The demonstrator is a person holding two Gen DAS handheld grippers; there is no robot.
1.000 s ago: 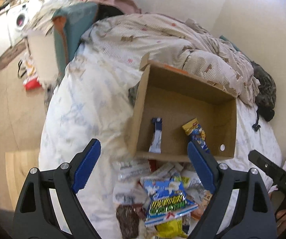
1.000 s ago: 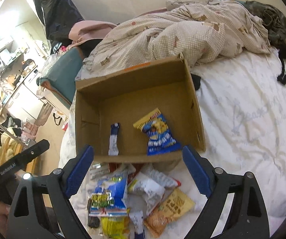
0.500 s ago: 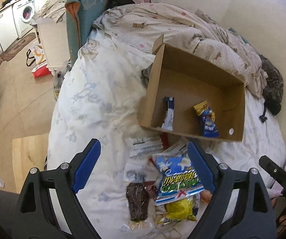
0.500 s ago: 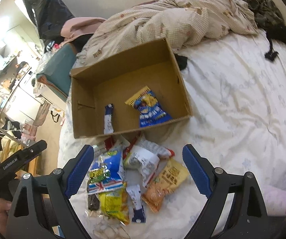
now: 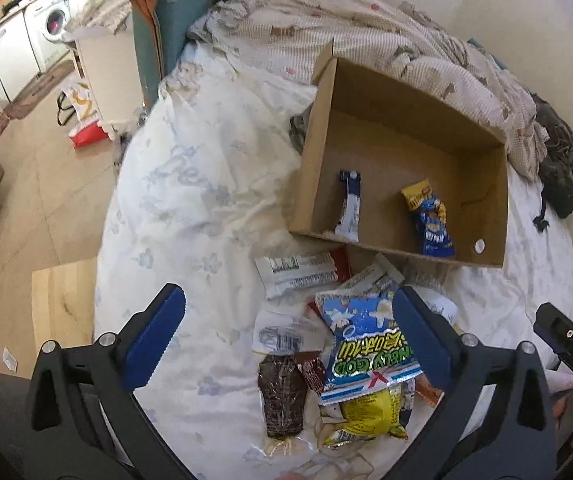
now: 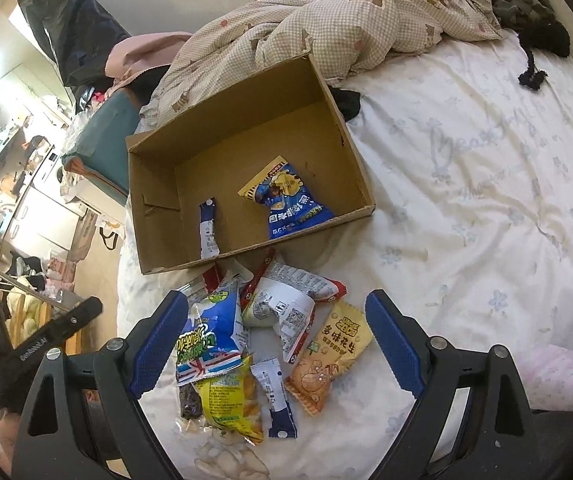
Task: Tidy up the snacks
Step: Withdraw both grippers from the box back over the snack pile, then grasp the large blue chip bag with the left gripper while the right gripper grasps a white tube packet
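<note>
A cardboard box (image 5: 402,152) sits open on the bed (image 5: 190,184), its near wall just beyond a loose heap of snacks, so whatever gets picked only has a short hop over that wall. Two are already inside: a slim blue-and-white stick (image 5: 349,204) lying toward the left, and a blue and yellow bag (image 5: 430,220) toward the right, well apart from each other. That looks like a start on sorting, with most of the pile not yet moved. The left gripper (image 5: 284,340) hangs tilted down over the left side of the heap, its jaws opening wide with nothing pressed between them; below its gap lie a dark brown bar (image 5: 282,400) and a white packet (image 5: 278,334), and the big blue popcorn bag (image 5: 362,352) sits against the inside of its right finger. I'd guess it is lining up on one of those. The right gripper (image 6: 274,344) also stands wide and empty over the right side of the heap. Between its fingers I see the orange peanut bag (image 6: 326,360), a small white-and-blue stick (image 6: 276,396), a yellow bag (image 6: 228,404) and a white wrapper with red ends (image 6: 286,300); the blue bag presses up by its left finger. Everything overlaps, so a clean pick of one packet may drag a neighbour along.
</note>
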